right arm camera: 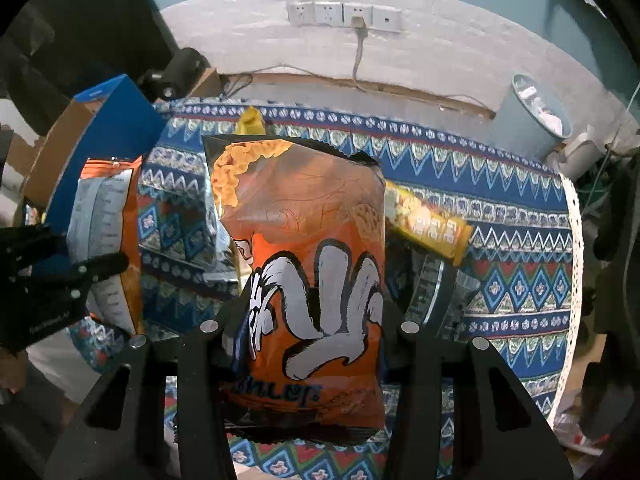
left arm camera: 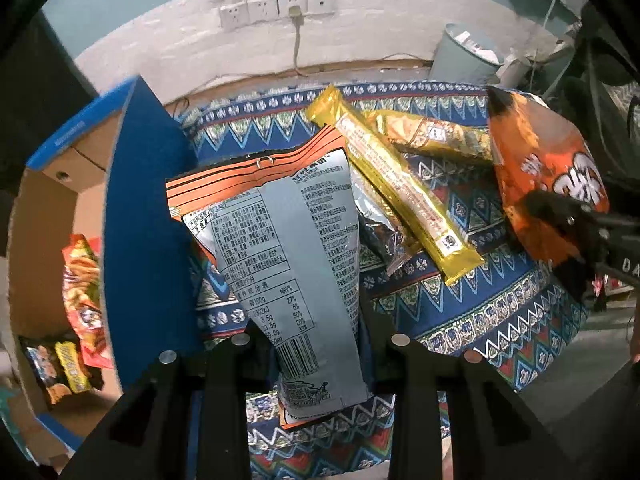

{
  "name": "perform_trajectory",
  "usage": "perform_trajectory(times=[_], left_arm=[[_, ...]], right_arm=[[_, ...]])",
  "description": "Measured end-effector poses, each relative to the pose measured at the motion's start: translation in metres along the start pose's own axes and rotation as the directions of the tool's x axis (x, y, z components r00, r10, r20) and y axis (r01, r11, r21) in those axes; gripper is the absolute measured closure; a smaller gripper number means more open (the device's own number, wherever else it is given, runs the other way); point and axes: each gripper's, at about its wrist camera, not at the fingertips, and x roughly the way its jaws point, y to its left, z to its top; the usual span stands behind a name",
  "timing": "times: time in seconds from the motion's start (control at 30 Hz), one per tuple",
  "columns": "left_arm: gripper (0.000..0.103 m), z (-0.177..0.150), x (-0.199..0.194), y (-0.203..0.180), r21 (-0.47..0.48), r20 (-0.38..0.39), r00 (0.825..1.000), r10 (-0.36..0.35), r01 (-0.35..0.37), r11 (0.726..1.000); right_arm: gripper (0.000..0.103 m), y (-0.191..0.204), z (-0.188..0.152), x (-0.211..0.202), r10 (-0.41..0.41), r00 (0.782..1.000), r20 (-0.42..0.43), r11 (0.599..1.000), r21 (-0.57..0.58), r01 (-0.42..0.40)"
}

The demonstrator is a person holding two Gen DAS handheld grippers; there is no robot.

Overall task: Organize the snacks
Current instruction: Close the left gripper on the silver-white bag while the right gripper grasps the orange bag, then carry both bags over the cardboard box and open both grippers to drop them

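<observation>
My left gripper point(left arm camera: 316, 340) is shut on a snack bag held back side up, grey with an orange top point(left arm camera: 280, 248); the same bag shows at the left of the right wrist view point(right arm camera: 104, 232). My right gripper point(right arm camera: 310, 326) is shut on an orange puffed-snack bag with a white hand print point(right arm camera: 308, 272), also seen at the right of the left wrist view point(left arm camera: 548, 168). Both bags hang above the patterned tablecloth point(left arm camera: 500, 308). A blue cardboard box point(left arm camera: 144, 240) stands open at the left with several snack packs point(left arm camera: 80, 280) inside.
Two gold snack bars point(left arm camera: 400, 184) and a silver foil pack point(left arm camera: 384, 232) lie on the cloth. A yellow bar point(right arm camera: 432, 228) and a dark pack point(right arm camera: 432, 292) lie behind the orange bag. A grey bin point(right arm camera: 532, 116) stands by the wall with sockets point(right arm camera: 344, 16).
</observation>
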Motion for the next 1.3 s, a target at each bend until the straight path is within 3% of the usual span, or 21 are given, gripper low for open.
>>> perform_trajectory(times=[0.43, 0.77, 1.3], left_arm=[[0.072, 0.002, -0.046, 0.005, 0.062, 0.12, 0.992, 0.034, -0.042, 0.997], [0.072, 0.0, -0.088, 0.018, 0.073, 0.213, 0.976, 0.043, -0.06, 0.996], [0.072, -0.015, -0.123, 0.083, -0.026, 0.279, 0.958, 0.064, -0.059, 0.998]], right_arm=[[0.058, 0.026, 0.02, -0.027, 0.027, 0.997, 0.069, 0.999, -0.026, -0.025], [0.058, 0.052, 0.033, -0.041, 0.047, 0.993, 0.107, 0.997, -0.065, -0.041], [0.058, 0.118, 0.06, -0.055, 0.103, 0.985, 0.141, 0.985, -0.152, -0.081]])
